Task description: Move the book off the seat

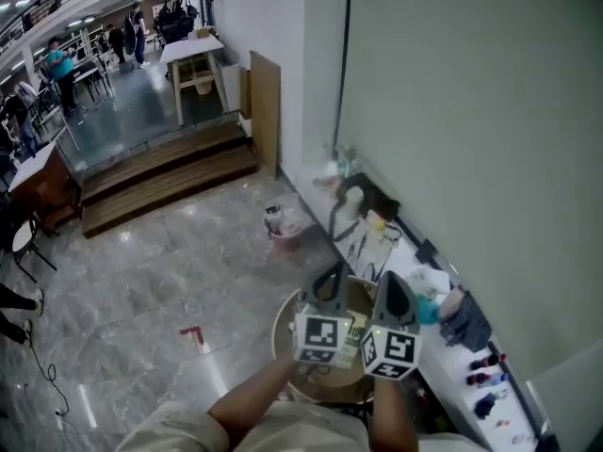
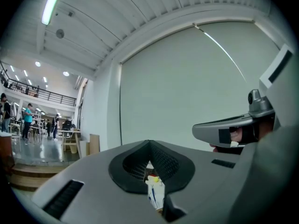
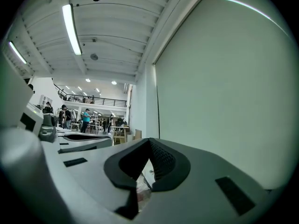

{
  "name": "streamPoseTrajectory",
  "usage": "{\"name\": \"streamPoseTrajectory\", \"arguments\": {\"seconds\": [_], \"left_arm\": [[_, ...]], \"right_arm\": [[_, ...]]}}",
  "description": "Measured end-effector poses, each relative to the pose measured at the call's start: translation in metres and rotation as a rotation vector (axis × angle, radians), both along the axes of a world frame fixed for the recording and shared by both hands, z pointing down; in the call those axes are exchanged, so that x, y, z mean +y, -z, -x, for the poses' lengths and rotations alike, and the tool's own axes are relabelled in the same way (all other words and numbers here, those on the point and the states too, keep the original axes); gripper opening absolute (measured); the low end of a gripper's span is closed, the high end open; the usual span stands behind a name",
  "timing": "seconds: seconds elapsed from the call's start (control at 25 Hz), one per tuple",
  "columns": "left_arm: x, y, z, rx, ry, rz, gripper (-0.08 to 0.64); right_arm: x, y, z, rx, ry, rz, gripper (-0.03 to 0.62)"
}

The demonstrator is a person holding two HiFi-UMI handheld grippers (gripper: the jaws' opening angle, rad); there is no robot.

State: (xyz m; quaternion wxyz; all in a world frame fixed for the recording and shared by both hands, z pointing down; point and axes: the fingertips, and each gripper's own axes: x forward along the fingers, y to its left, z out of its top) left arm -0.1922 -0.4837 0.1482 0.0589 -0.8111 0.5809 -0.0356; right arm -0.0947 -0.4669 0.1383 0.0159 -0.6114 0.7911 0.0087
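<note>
In the head view my two grippers are held up side by side, close under the camera, above a round wooden seat. A yellow-green printed book shows between the two marker cubes, low over the seat; whether it rests on the seat I cannot tell. The left gripper is shut, and so is the right gripper. In the left gripper view the jaws of the left gripper meet with nothing pressed between them. The right gripper also has its jaws together and empty. Both point level at the pale wall.
A long white shelf runs along the wall at the right with bottles, a dark cloth and cables on it. A pink bucket stands on the stone floor, a red item lies left of the seat. Wooden steps lie farther back.
</note>
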Motion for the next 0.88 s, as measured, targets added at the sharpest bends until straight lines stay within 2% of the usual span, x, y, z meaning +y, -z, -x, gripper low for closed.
{"name": "streamPoseTrajectory", "arguments": {"seconds": [0.24, 0.88], "left_arm": [[0.002, 0.006, 0.011, 0.018, 0.015, -0.005, 0.003], [-0.010, 0.010, -0.008, 0.024, -0.032, -0.037, 0.003]], "right_arm": [[0.001, 0.008, 0.010, 0.035, 0.011, 0.003, 0.006], [-0.006, 0.005, -0.010, 0.078, -0.026, 0.003, 0.006]]}}
